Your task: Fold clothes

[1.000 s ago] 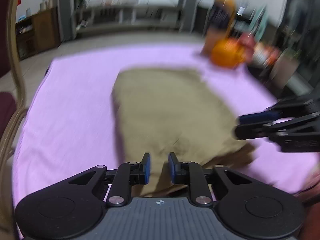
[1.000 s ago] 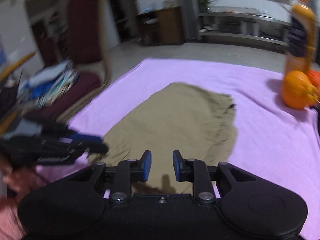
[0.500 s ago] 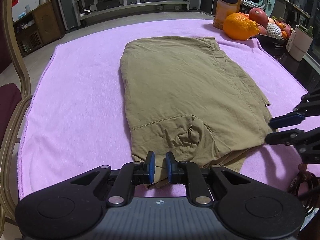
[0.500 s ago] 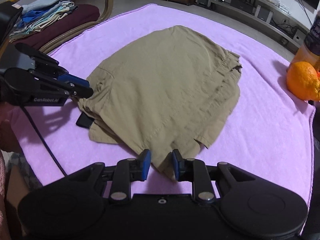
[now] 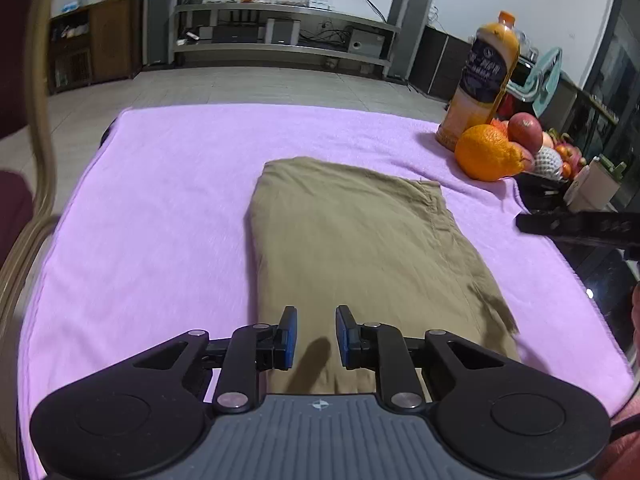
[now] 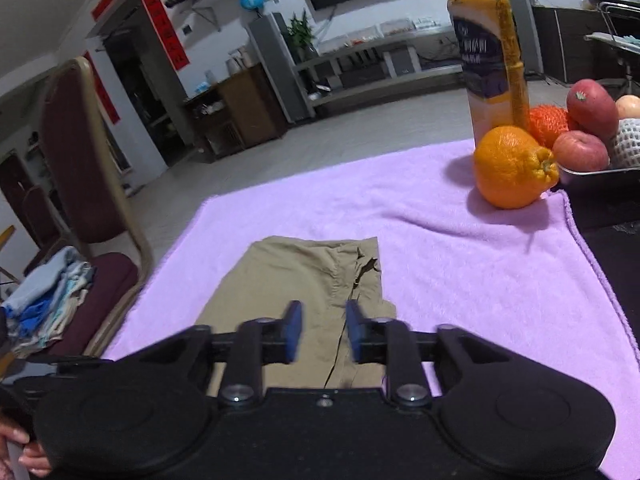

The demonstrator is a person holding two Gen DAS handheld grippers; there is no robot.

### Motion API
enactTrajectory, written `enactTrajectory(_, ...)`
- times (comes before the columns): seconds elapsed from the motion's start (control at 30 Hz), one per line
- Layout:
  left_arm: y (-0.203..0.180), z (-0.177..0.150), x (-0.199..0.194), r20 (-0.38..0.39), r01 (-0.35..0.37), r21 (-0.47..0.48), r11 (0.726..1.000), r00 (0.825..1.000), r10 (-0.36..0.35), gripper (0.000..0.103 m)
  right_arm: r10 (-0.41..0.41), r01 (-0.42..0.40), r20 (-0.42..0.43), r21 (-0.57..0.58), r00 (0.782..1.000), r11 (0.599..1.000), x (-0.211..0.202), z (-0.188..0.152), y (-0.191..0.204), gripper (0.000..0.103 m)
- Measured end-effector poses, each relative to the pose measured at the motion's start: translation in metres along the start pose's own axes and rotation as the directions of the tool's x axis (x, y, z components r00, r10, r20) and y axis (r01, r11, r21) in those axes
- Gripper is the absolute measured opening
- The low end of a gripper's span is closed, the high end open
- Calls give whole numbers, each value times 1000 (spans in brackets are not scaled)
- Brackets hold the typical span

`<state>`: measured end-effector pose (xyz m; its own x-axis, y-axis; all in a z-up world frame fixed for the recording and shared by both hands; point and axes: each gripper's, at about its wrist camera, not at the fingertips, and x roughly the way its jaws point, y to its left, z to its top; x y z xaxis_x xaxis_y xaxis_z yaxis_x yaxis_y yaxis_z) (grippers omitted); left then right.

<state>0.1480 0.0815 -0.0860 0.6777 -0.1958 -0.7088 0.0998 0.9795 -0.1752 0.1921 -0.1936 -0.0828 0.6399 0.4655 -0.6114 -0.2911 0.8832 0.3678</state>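
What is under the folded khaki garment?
The khaki garment lies flat on a purple towel, which shows all around it. What the towel covers beneath the garment cannot be seen; only a dark surface shows past the towel's right edge.

So the folded garment (image 5: 352, 248) lies mid-tabletop on a towel (image 5: 160, 220). The orange (image 5: 486, 152) sits at the far right corner, bottle (image 5: 486, 80) right behind it, fruit tray (image 6: 600, 178) beside. A chair (image 6: 80, 168) with a clothes pile (image 6: 48, 300) stands off left.
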Motion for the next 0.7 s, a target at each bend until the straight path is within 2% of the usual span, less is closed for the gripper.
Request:
enactTrajectory(0.13,-7,12,25,-1,-9,34,999,1000,9,18,7,-1,-72,86,997,996,38,6,-4,5)
enactTrajectory(0.27,-14,23,50,-2,-19,68,998,1000,19,18,140,-121,-86,200,986,972,68,13,-14,7)
enactTrajectory(0.33,-17,29,62,-2,-23,85,996,1000,24,18,239,-204,-112,262,964,943,90,14,-20,7)
enactTrajectory(0.4,-21,31,72,-7,-29,99,995,1000,29,18,333,-272,-139,335,933,902,113,13,-27,8)
enactTrajectory(0.43,-23,30,74,-3,-34,103,994,999,34,17,361,-284,-157,372,919,884,127,11,-31,9)
enactTrajectory(0.5,-28,27,77,6,-43,115,992,999,42,16,383,-287,-152,431,911,856,147,7,-38,9)
enactTrajectory(0.53,-30,26,77,10,-46,120,992,999,45,16,381,-285,-135,453,915,844,153,7,-41,4)
enactTrajectory(0.57,-31,25,77,12,-48,125,991,999,47,16,346,-262,-103,464,933,846,155,8,-46,1)
enactTrajectory(0.63,-32,26,77,12,-50,136,989,999,49,16,228,-186,-32,477,973,859,155,12,-56,0)
enactTrajectory(0.7,-32,27,75,10,-49,141,989,999,48,17,81,-80,19,487,997,870,146,16,-69,0)
